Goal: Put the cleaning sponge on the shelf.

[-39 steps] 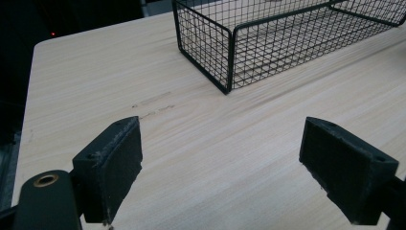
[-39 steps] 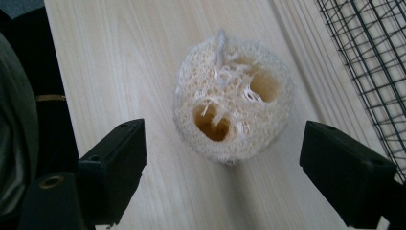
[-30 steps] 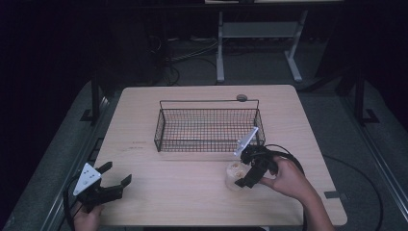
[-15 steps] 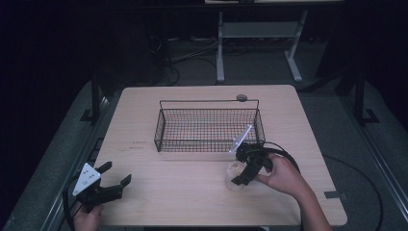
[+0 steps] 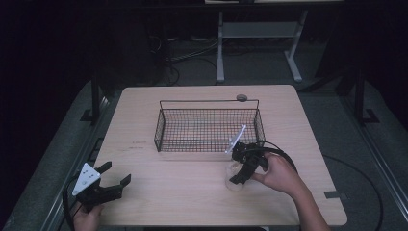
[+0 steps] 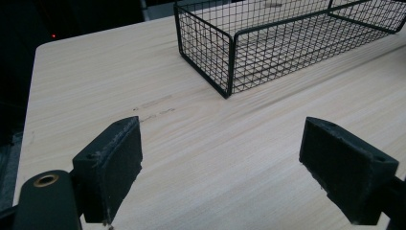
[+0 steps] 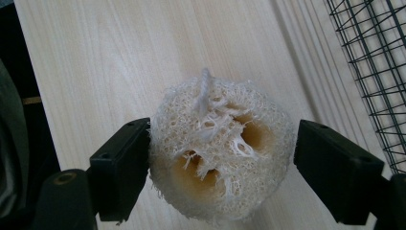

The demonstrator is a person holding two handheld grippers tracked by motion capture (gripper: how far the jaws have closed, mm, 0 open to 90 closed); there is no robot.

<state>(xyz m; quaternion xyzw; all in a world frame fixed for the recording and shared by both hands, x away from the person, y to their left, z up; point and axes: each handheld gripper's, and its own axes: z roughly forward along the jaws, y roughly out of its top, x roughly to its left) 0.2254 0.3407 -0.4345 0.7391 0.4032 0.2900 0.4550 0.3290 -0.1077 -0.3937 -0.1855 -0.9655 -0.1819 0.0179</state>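
The loofah [image 7: 220, 148] stands near the table's [image 5: 192, 202] right front, its holed end facing up. The right gripper [image 7: 220, 158] brackets it, one jaw touching; the left gripper [image 6: 234, 163] gapes wide.

room: dark | floor [image 5: 269, 72]: grey, cables | white stand [image 5: 260, 43] behind light wood table [image 5: 144, 125]

It looks like a lab or test room rather than a home — the light wooden table [image 5: 144, 110] stands alone under a lamp while everything round it is dark. Cables [image 5: 178, 60] lie loose on the grey floor [image 5: 269, 72] behind, beside the white metal legs of a stand [image 5: 220, 53] — bare, work-like surroundings with no household furnishings.
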